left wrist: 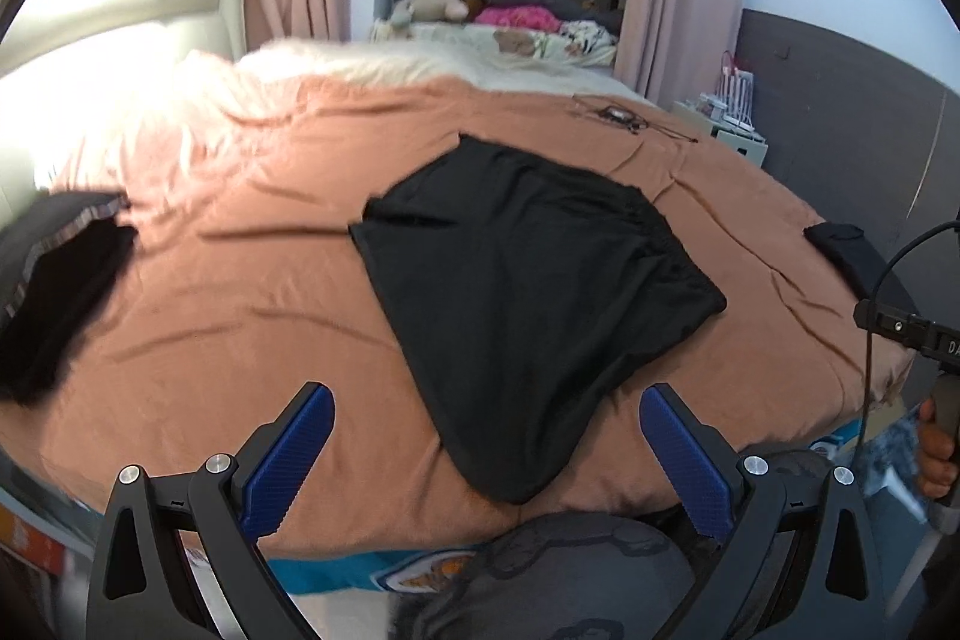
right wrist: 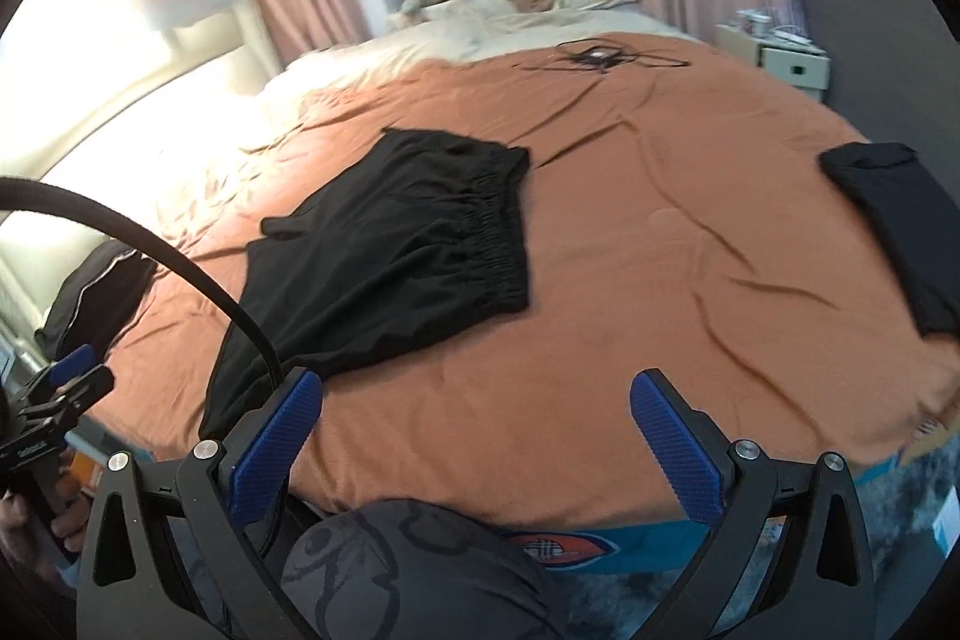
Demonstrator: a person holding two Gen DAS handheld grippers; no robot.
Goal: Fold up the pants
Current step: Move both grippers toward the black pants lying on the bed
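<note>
Black shorts (left wrist: pixel 528 292) lie flat on the orange bedspread (left wrist: pixel 240 316), near its front edge. Left gripper (left wrist: pixel 486 454) and right gripper (right wrist: pixel 477 436) hover spread wide, holding nothing. Only the right view shows the gathered waistband (right wrist: pixel 498 226) clearly (left view blurs it).

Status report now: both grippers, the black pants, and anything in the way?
Left gripper open, empty. Right gripper open, empty. Black pants flat on bed, untouched. Nothing blocking them.

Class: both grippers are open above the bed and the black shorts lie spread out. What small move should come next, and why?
Probably lower the left gripper onto the black shorts' near hem. Both grippers are open and empty, and that hem lies nearest, just ahead of its fingers.
</note>
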